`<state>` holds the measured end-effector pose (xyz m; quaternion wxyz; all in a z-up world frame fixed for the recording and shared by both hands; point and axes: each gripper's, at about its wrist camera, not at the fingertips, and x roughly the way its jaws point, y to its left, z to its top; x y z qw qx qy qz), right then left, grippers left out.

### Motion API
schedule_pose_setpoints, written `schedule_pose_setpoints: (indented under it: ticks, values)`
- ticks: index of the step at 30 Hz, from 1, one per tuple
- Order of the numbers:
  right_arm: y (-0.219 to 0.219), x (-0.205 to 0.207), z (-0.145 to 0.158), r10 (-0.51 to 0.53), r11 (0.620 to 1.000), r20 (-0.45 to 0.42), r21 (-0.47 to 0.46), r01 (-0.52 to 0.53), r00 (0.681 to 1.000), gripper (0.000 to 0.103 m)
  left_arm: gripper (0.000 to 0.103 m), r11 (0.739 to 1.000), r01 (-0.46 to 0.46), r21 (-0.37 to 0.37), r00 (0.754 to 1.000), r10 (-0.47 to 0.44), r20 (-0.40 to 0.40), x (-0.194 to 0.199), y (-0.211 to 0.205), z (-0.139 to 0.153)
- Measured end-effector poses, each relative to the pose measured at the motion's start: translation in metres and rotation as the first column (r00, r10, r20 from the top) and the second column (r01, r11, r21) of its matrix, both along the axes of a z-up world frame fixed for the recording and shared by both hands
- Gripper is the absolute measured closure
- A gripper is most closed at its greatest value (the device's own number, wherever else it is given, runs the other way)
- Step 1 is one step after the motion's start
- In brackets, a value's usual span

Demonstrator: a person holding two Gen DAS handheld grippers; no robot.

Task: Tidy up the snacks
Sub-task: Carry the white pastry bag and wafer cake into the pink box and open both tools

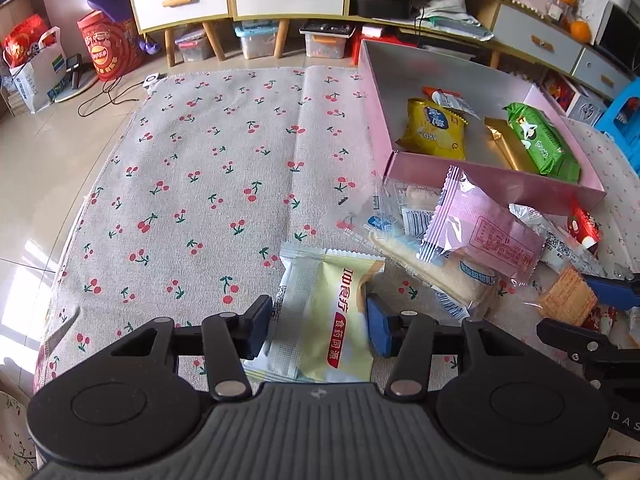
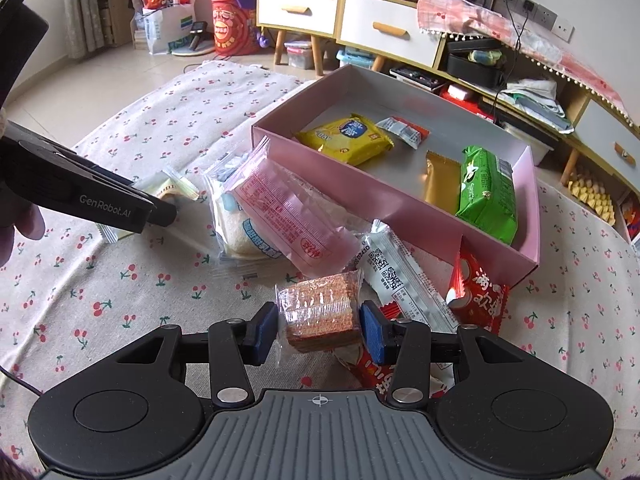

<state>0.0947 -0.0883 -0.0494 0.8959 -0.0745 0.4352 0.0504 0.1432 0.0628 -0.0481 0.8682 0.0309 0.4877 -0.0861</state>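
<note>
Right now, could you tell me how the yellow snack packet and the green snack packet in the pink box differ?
The yellow snack packet is squarish and lies flat on the floor of the pink box, near its far left end; the green snack packet is longer, bulkier and sits at the right end, overlapping a gold packet. Both are sealed and already boxed.
</note>
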Motion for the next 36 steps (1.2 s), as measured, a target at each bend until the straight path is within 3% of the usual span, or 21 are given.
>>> schedule_pose_setpoints:
  ticks: [16,24,36]
  values:
    - [-0.024,-0.004,0.025,-0.123,0.989,-0.02,0.076,0.124,0.992,0.06,0.056,0.998,-0.019,-0.059,0.998,0.023,0.055,-0.013,-0.015,0.03]
    - [-0.062,-0.004,0.046,-0.221,0.961,0.003,0.168,0.218,0.975,0.06,0.056,0.993,-0.04,-0.115,0.994,0.051,0.098,-0.004,-0.028,0.041]
    - [-0.098,0.019,0.051,-0.343,0.912,0.009,0.244,0.33,0.939,0.06,0.057,0.982,-0.07,-0.176,0.983,0.098,0.154,0.02,-0.063,0.046]
